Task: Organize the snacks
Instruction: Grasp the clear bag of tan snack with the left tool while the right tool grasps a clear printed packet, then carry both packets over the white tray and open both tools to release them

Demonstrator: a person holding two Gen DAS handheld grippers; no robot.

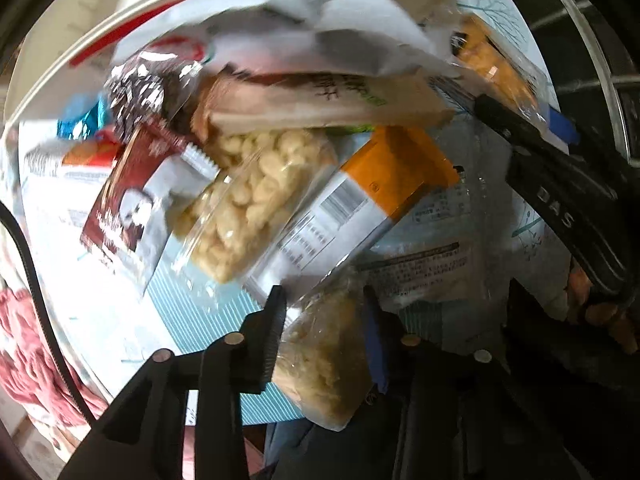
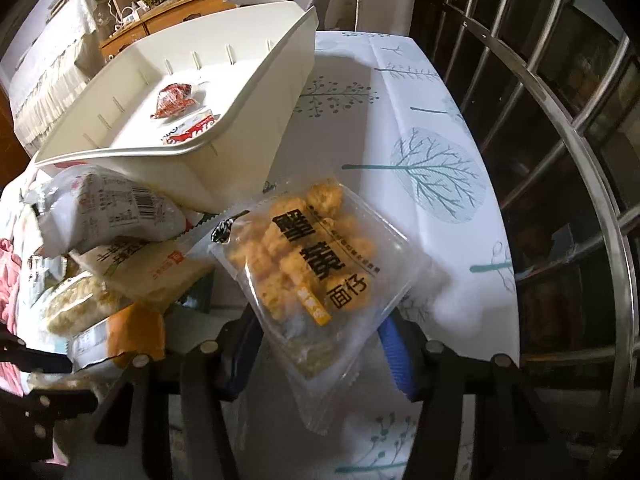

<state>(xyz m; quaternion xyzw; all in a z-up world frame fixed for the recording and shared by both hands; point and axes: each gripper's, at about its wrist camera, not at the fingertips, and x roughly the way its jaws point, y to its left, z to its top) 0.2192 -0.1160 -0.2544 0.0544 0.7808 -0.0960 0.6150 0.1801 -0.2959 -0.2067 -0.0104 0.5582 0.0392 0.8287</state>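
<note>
Beside the white bin (image 2: 256,92) on the counter (image 2: 440,128), my right gripper (image 2: 320,356) is clamped on the lower end of a clear orange-snack packet (image 2: 316,264), whose long axis runs away from me toward the bin. My left gripper (image 1: 322,336) pinches a pale puffed-snack bag (image 1: 324,360) by its near end. Both look light, crinkly and slippery, so I judge the sealed edges the safest hold.

left wrist: steep down, close, blurred | right wrist: down, close | shared: probably snack pile (image 1: 256,184)
</note>
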